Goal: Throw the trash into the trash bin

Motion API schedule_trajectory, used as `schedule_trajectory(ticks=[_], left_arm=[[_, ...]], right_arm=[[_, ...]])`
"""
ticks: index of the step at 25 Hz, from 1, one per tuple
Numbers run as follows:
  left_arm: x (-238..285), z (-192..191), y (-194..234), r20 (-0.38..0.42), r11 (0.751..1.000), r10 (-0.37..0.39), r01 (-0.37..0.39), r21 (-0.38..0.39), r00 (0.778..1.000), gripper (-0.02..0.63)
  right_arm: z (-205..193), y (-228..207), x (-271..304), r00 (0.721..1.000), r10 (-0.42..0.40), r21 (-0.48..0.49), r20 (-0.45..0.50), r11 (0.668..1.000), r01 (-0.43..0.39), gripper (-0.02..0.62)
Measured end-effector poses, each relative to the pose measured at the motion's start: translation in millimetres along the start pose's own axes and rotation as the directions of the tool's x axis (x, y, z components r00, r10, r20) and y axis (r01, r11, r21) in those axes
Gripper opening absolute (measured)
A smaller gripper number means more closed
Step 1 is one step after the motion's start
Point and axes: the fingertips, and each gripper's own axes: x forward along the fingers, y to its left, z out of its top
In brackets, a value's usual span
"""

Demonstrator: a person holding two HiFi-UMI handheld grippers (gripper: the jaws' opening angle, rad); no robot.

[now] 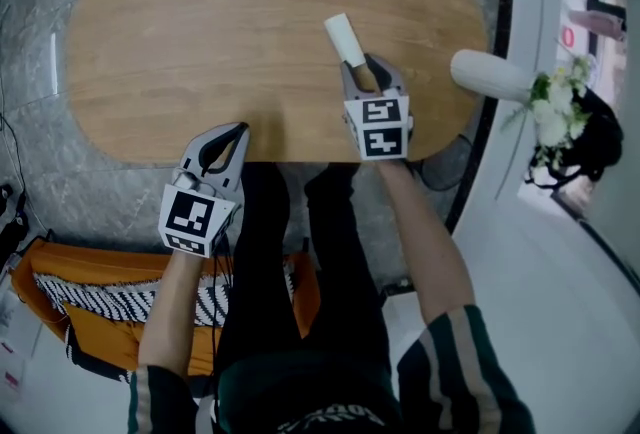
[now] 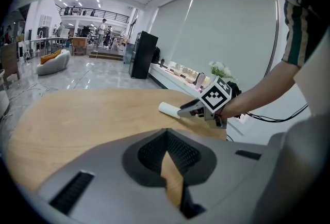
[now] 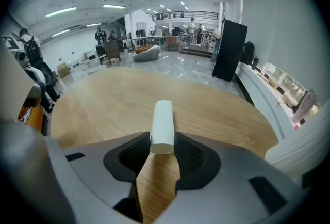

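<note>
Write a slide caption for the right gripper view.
Right gripper grips a white roll on the wooden table.

Wht roll in hand-held gripper, tbl

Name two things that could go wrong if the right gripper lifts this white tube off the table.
1. The right gripper clamps only the near end of the white tube, so it may pivot or slip out.
2. The tube is round; dropped on the wooden table, it could roll off.
</note>
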Motion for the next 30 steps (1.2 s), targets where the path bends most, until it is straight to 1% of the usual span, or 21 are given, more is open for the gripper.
schedule_trajectory(ticks=[10,18,24,30], left_arm=[[14,12,-28,-0.009,0.998,-0.045,0.046,0.052,0.999,0.0],[37,25,-68,-0.029,0.986,-0.114,0.117,0.121,0.993,0.0],[55,31,-109,-0.065,0.964,-0.181,0.19,0.185,0.981,0.0],[81,37,-160,-0.103,0.929,-0.253,0.271,0.253,0.962,0.0]], right_arm=[[-14,-17,-33,0.999,-0.017,0.054,0.043,0.998,0.015,0.138],[-48,-48,-69,0.995,-0.074,0.133,0.063,0.989,0.065,0.138],[-85,-79,-105,0.987,-0.145,0.234,0.072,0.964,0.124,0.138],[-136,-114,-140,0.974,-0.218,0.327,0.058,0.926,0.188,0.138]])
